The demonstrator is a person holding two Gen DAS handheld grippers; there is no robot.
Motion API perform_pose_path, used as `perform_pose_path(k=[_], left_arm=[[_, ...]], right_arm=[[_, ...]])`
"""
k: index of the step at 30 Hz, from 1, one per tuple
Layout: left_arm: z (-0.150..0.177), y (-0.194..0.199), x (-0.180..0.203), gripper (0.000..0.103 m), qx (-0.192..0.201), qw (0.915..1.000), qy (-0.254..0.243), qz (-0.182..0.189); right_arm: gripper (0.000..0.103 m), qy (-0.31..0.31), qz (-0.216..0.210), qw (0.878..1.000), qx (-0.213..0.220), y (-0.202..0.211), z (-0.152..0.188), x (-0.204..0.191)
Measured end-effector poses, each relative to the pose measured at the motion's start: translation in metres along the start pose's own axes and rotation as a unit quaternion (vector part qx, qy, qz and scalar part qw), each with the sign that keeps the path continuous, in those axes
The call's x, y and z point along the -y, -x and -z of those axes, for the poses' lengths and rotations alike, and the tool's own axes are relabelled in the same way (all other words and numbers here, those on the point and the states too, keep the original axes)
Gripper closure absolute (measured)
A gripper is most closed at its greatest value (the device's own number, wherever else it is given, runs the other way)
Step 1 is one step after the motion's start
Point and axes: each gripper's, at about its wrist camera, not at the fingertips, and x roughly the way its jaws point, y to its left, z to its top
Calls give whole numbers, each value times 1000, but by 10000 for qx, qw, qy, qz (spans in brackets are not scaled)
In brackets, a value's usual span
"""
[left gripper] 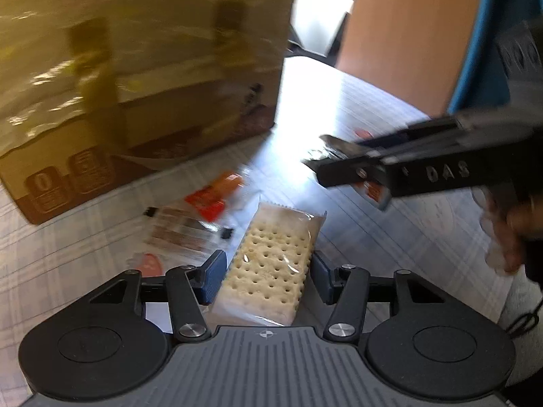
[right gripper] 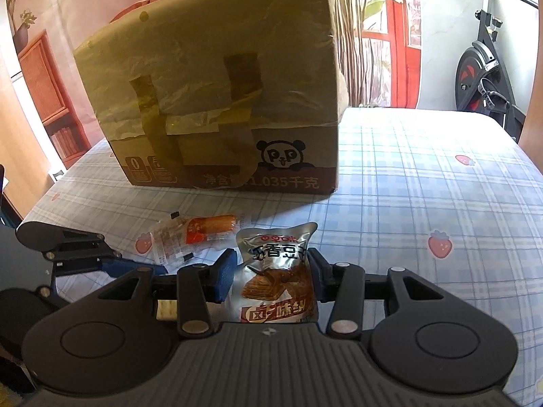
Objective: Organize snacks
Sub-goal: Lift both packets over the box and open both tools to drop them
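My left gripper [left gripper: 268, 276] is shut on a clear-wrapped cracker pack [left gripper: 271, 268], held just above the checked tablecloth. My right gripper [right gripper: 273, 276] is shut on a silver tofu-snack pouch [right gripper: 278, 278]; it also shows at the right of the left wrist view [left gripper: 342, 162]. An orange sausage snack in a clear wrapper [right gripper: 200, 232] lies on the cloth between the grippers and the cardboard box [right gripper: 217, 95]; it appears blurred in the left wrist view [left gripper: 210, 200]. The left gripper [right gripper: 101, 261] shows at the lower left of the right wrist view.
The taped cardboard box with a panda print stands on the far side of the table [right gripper: 424, 176], covered by a blue checked cloth with strawberry prints. An exercise bike [right gripper: 482, 64] stands beyond the table's far right edge. A wooden panel [left gripper: 404, 34] rises behind the table.
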Motion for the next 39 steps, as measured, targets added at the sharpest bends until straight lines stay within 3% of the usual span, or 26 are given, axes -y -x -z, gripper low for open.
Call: perform_pose_path(k=[10,17,27,34,39], left_arm=[[-3,19,-12,47,314,9988,384,-57],[-21,67,-27,47,905,9947,481,-100],[-84,149,-53,47,2335,9692,457,-634],[-133,160,-78,47,2589,9578,742,-1003],[-170,142,-111,47,2366,9565,1242,-1168]], right_arm=[[56,64,-79,9999,29,2,-5,-7],[56,124,-226,9989,389,25,-26,-15],[56,518,-503,9862,1490,71,-101,-36],[56,796,-454,9774,1905,63,-162,-37],[56,830,-392,9759,1978,38,-196,-35]])
